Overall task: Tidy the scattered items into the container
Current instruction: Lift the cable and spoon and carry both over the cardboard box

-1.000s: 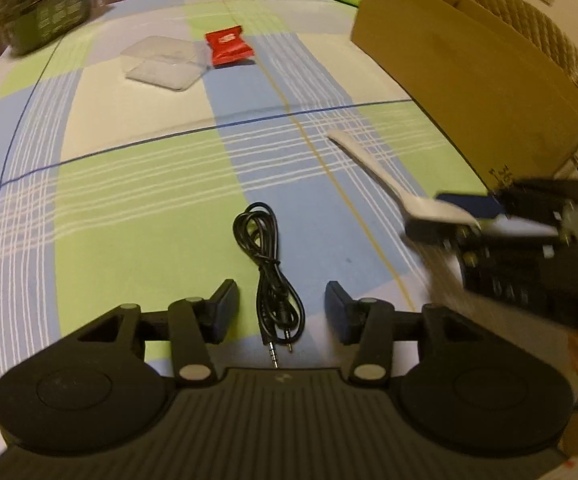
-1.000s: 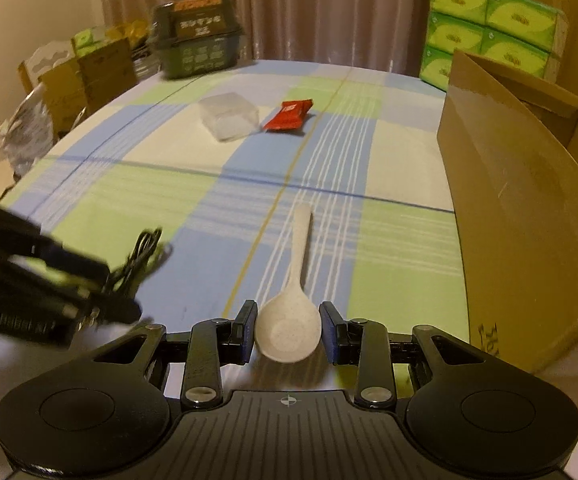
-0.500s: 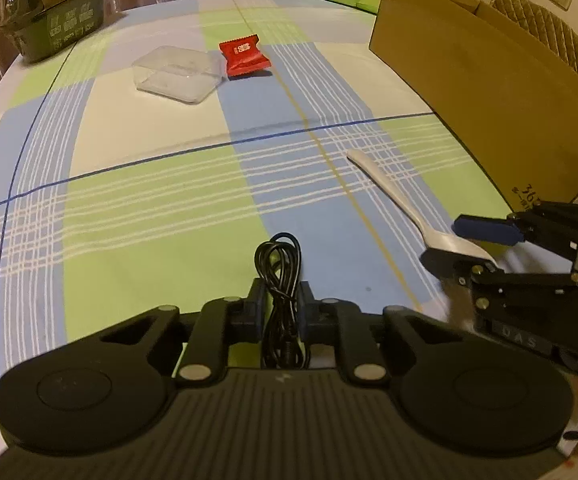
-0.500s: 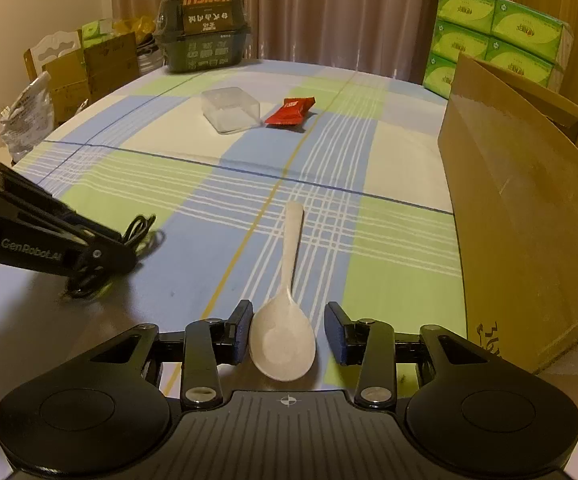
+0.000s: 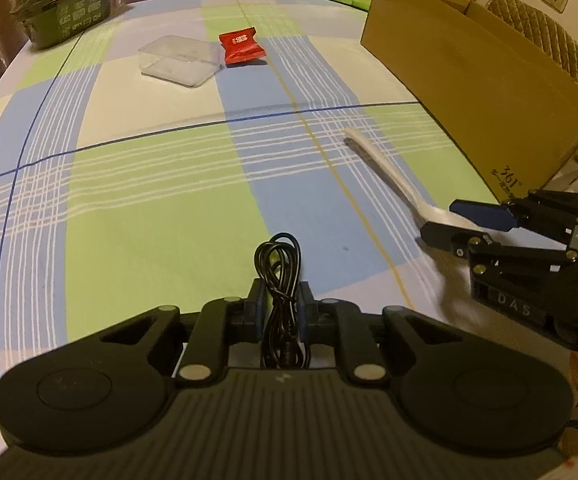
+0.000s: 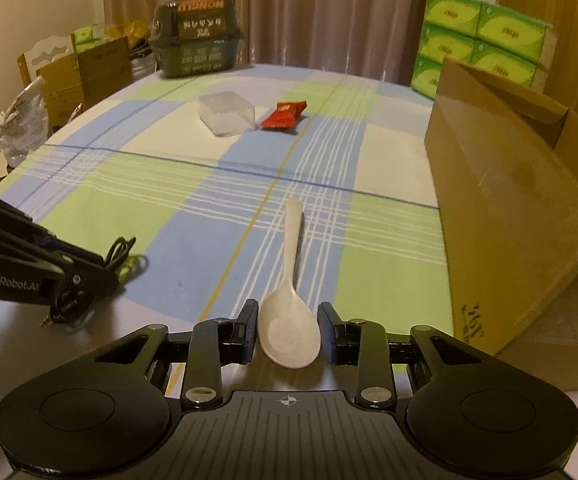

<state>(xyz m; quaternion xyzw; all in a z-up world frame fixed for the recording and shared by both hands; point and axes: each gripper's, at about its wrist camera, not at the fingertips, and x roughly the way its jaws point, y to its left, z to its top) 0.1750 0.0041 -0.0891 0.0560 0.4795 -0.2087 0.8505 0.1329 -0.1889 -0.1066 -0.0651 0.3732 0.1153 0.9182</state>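
Note:
My left gripper (image 5: 281, 300) is shut on a coiled black cable (image 5: 279, 264) just above the checked tablecloth; it shows in the right wrist view (image 6: 89, 268) too. My right gripper (image 6: 287, 330) is open, its fingers on either side of the bowl of a white spoon (image 6: 291, 280) that lies on the cloth; small gaps show on both sides. The spoon also shows in the left wrist view (image 5: 389, 172). The brown cardboard box (image 6: 509, 200) stands open at the right.
A clear plastic tub (image 6: 227, 114) and a red snack packet (image 6: 283, 115) lie farther back on the table. A dark green package (image 6: 197, 48) stands at the far edge, green tissue packs (image 6: 481, 48) behind the box. The table edge is near me.
My left gripper closed on the cable and lifted it slightly. My right gripper stayed around the spoon's bowl, jaws a little wider than one second ago.

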